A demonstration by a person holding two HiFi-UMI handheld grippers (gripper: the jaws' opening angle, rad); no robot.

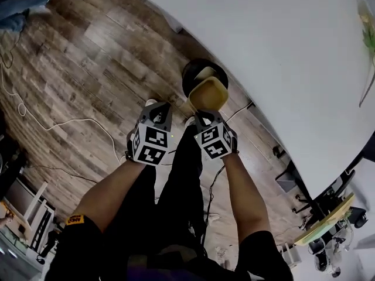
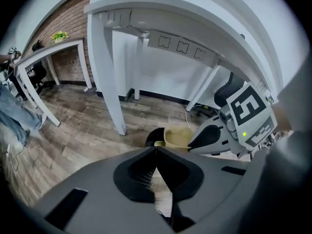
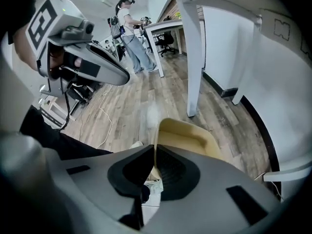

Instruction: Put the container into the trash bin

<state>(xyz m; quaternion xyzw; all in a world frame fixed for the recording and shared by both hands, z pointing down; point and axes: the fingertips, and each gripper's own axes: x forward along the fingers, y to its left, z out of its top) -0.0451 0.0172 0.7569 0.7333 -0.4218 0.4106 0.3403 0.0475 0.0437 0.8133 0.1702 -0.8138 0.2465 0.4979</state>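
The right claw (image 3: pixel 154 152) is clamped on the near rim of the tan container (image 1: pixel 208 93), which hangs just above the black trash bin (image 1: pixel 191 78). The left claw (image 2: pixel 156 150), just to its left, is pressed together on nothing. A wood floor (image 1: pixel 88 57) lies below, and a white table (image 1: pixel 281 51) stands far right.

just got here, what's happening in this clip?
A standing person works two handheld grippers. The right gripper is shut on the rim of a tan container, holding it just above the black trash bin by the white table. The left gripper is shut, empty. Container not yet dropped.
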